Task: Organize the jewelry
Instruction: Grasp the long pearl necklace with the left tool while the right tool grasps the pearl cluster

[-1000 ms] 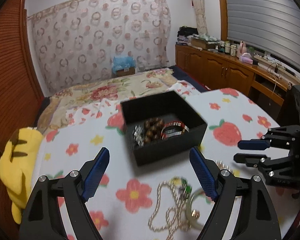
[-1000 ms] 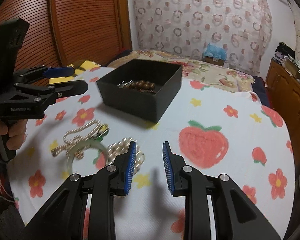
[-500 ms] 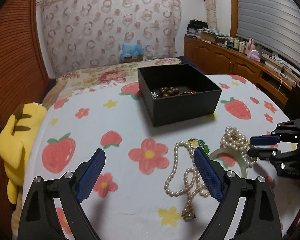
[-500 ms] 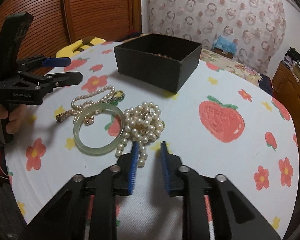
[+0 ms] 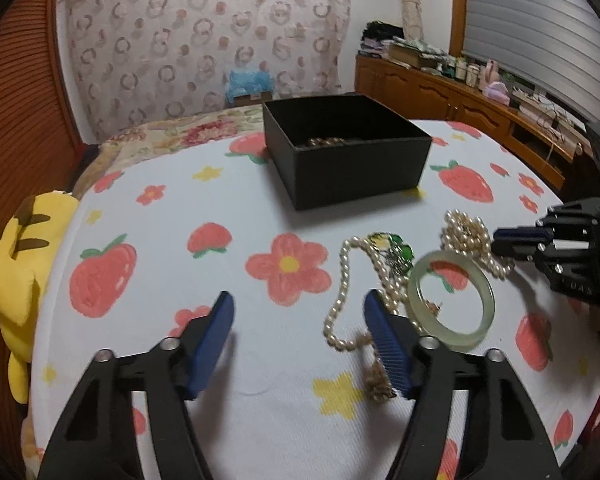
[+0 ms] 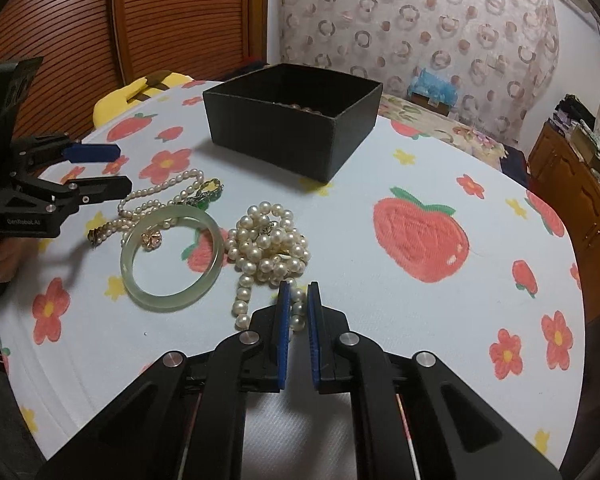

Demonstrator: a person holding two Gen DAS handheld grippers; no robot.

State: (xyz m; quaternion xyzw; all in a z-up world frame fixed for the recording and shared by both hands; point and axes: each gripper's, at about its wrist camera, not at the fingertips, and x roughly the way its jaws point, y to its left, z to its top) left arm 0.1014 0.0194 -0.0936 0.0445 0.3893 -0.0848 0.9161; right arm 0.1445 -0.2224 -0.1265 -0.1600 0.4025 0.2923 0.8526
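On the strawberry-print tablecloth lie a chunky pearl necklace (image 6: 268, 248) (image 5: 464, 232), a pale green bangle (image 6: 168, 300) (image 5: 452, 338), and a thin pearl necklace (image 5: 342, 276) (image 6: 156, 190) with a green pendant (image 5: 400, 248). Behind them stands a black box (image 5: 360, 176) (image 6: 268, 140) holding beads. My right gripper (image 6: 299, 294) (image 5: 495, 241) is closing, its pads pinching the chunky necklace's loose tail. My left gripper (image 5: 300, 312) (image 6: 122, 169) is also closing. The thin necklace's near loop lies between its fingers, close to the right one and untouched.
A yellow plush toy (image 5: 16, 264) hangs at the table's left edge. Wooden cabinets (image 5: 460, 100) with clutter line the right wall, and a bed with a floral cover lies beyond the table. A hand (image 6: 0, 256) grips the left tool's handle.
The left gripper came down and back from the box toward the thin necklace, and its jaws narrowed. The right jaws closed in around the tail of the chunky pearls.
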